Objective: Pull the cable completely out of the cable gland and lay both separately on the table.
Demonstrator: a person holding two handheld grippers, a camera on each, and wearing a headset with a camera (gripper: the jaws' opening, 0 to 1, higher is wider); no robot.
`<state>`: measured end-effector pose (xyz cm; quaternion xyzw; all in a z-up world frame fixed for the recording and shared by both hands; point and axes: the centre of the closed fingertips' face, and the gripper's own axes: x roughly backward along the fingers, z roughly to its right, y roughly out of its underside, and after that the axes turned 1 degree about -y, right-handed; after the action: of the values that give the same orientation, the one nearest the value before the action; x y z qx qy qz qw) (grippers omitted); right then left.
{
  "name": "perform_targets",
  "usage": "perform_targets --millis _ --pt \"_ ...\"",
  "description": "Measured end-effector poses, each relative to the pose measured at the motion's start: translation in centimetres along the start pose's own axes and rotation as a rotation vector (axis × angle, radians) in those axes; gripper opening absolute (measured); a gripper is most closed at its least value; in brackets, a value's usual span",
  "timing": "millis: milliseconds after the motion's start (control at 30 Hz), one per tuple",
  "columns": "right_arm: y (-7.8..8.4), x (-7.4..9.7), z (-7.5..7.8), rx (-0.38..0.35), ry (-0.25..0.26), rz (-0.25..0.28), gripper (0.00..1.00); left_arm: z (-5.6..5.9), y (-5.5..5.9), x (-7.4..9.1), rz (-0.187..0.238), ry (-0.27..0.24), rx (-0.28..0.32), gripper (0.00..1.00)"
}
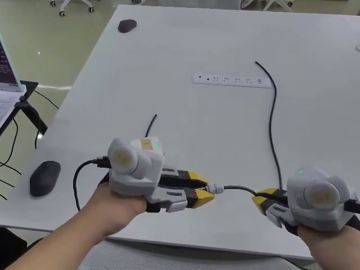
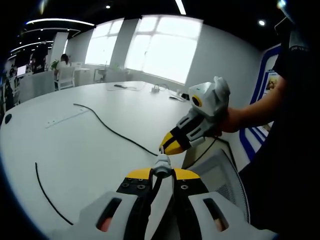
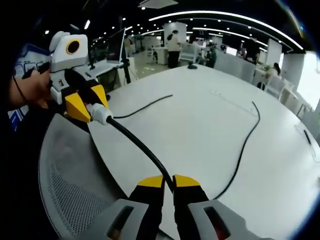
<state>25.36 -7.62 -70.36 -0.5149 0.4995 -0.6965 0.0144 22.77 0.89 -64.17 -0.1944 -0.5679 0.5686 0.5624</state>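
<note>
Extraction is under way and not complete. The left gripper (image 2: pixel 161 176) is clenched on the small white cable gland (image 3: pixel 100 114), held at its jaw tips. The right gripper (image 3: pixel 168 181) is clenched on the black round cable (image 3: pixel 140 145) a short way from the gland. The cable spans taut between the two and enters the gland's mouth, so it is judged not yet pulled free. Both items are held in the air at the near edge of the white table (image 1: pixel 169 67). Outstanding: full withdrawal, then laying each piece down apart. How much cable sits inside the gland is hidden by the left jaws. A long black lead (image 1: pixel 274 121) crosses the table toward the right gripper. Whether it is the same cable cannot be confirmed, because the gripper body covers the join.
</note>
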Motion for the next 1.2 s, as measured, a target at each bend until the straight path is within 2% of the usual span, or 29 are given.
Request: perform_targets --millis 167,233,300,400,567,733,1200 --pt "-0.3 0.5 -0.1 0.058 0.007 -0.020 0.03 -0.1 -0.1 0.0 0.001 -0.001 0.060 0.15" --pt "-1.4 1.1 -0.7 0.109 0.001 0.007 0.09 -0.1 0.0 0.0 -0.001 0.003 0.068 0.15" --pt "-2.5 1.5 -1.5 0.191 -0.003 0.021 0.13 -0.1 0.0 0.0 -0.006 0.003 0.068 0.15" --pt "-4.1 1.8 -3.2 0.289 -0.023 0.053 0.13 -0.3 -0.1 0.0 -0.005 -0.005 0.068 0.15" --pt "-5.4 1.5 -4.8 0.418 -0.033 0.053 0.11 -0.4 0.1 -0.1 -0.020 -0.013 0.055 0.15" --pt "-6.1 1.1 -5.3 0.480 -0.038 0.048 0.10 -0.4 0.0 -0.1 -0.023 -0.010 0.041 0.15" --pt "-5.7 0.3 -5.5 0.508 -0.053 0.026 0.03 -0.3 0.2 -0.4 -0.029 -0.020 0.020 0.15"
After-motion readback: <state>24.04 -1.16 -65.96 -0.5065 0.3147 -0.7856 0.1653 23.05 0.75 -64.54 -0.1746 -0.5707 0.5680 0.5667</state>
